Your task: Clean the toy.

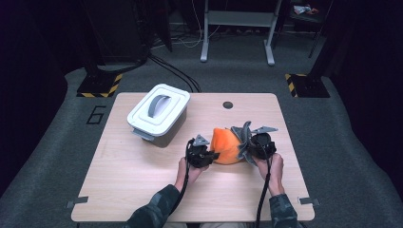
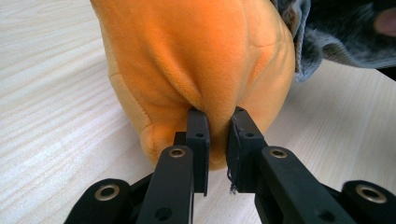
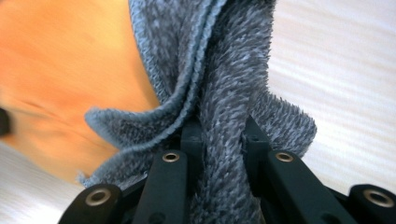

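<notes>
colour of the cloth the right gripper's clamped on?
Grey, fuzzy cloth, pinched in the right gripper. Clearest in the right gripper view.

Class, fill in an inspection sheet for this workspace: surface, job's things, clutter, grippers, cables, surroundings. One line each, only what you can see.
Surface: wooden table, pale, with a round hole near the far edge.
Job's things: orange plush and grey cloth, touching, at mid-table.
Clutter: white lidded box with a grey handle, far left, apart from the plush.
Grippers: left gripper shut on the plush, fingers pinching a fold; right gripper shut on the cloth.
Cables: one black cable trails from each gripper toward the person; more run across the floor beyond the table.
Surroundings: grey carpet, a white stand, hazard-striped bases.
</notes>
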Demonstrator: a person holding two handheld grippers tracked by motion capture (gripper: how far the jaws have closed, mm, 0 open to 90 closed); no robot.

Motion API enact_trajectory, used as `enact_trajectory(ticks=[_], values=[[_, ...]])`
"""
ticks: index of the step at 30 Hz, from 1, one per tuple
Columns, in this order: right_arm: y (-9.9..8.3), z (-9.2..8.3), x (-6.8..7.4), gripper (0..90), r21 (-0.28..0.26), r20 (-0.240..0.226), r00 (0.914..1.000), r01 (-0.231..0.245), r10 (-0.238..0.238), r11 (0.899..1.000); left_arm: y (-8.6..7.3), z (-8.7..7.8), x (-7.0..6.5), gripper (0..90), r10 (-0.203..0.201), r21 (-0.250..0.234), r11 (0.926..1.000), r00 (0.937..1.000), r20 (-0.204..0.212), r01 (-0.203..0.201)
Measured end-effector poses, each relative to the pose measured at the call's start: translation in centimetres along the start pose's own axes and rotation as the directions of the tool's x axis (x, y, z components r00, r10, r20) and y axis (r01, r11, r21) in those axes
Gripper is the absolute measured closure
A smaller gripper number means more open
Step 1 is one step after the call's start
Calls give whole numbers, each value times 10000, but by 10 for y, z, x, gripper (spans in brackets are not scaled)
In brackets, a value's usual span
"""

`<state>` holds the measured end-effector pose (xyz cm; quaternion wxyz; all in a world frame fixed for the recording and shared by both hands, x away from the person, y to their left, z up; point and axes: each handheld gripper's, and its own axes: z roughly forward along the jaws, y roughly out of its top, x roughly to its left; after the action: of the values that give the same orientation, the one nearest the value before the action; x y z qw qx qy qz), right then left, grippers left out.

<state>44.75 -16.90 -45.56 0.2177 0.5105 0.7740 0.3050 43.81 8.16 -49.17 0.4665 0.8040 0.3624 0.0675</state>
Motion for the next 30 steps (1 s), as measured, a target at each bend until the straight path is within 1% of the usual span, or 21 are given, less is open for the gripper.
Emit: enact_trajectory(ticks=[1,2,5,7,8,9,10,12,13,14,15,16,17,18,19,21,23,25,26,28,30], values=[[-2,2,-2,764,138,44,9999,-104,104,9998,0,0,0,801,16,0,10000,10000,11,-16],[-4,4,-4,763,173,5,9999,-102,102,9998,0,0,1,801,32,15,10000,10000,40,-32],[-9,9,-10,762,441,-24,9995,-319,320,9985,0,0,1,801,50,35,10000,10000,-29,-50],[-11,10,-13,761,531,-2,9994,-333,334,9980,0,0,2,800,114,58,9999,9999,-112,-113],[-11,8,-14,761,506,2,9994,-341,341,9981,0,0,3,800,154,72,9999,9998,-118,-153],[-10,6,-15,761,395,87,9994,-341,337,9986,0,-1,3,799,73,57,10000,9999,-102,-73],[-8,1,-15,761,332,71,9993,-358,356,9988,0,-1,3,799,92,60,9999,9999,-104,-91],[-4,-9,-13,761,20,59,9995,-295,295,9996,0,-1,4,798,155,71,9999,9998,-98,-154],[1,-17,-9,761,-207,74,9997,-228,230,9995,0,-1,3,798,141,50,9999,9998,-121,-140],[4,-21,-6,761,-358,69,9999,-118,121,9993,0,-1,3,798,141,50,9999,9998,-121,-140],[9,-28,0,761,-554,1,9999,106,-107,9984,0,-1,3,798,203,27,9998,9997,-139,-202],[9,-28,0,761,-554,1,9999,106,-107,9984,0,-1,3,799,203,27,9998,9997,-139,-202],[19,-36,13,761,-799,-217,9986,455,-474,9958,0,-1,3,799,209,25,9998,9997,-149,-209],[23,-38,21,761,-882,-341,9970,666,-698,9939,0,-1,3,799,209,27,9998,9996,-166,-209],[23,-38,21,761,-882,-341,9970,666,-698,9939,0,-1,3,799,209,27,9998,9996,-166,-209],[31,-40,36,760,-989,-514,9924,1063,-1118,9894,0,-1,2,798,253,6,9997,9995,-194,-253],[39,-37,55,759,-953,-699,9834,1604,-1673,9824,0,-1,2,799,315,64,9995,9993,-203,-313],[41,-31,60,759,-821,-679,9820,1704,-1761,9819,-1,-1,2,799,252,40,9997,9995,-181,-251],[41,-31,60,759,-821,-679,9820,1704,-1761,9819,-1,-1,2,799,252,40,9997,9995,-181,-251],[40,-21,64,759,-640,-637,9830,1679,-1720,9837,-1,-1,3,799,249,22,9997,9995,-203,-249],[38,-19,63,760,-605,-538,9832,1712,-1745,9834,-1,-1,3,798,279,3,9996,9994,-196,-279]])
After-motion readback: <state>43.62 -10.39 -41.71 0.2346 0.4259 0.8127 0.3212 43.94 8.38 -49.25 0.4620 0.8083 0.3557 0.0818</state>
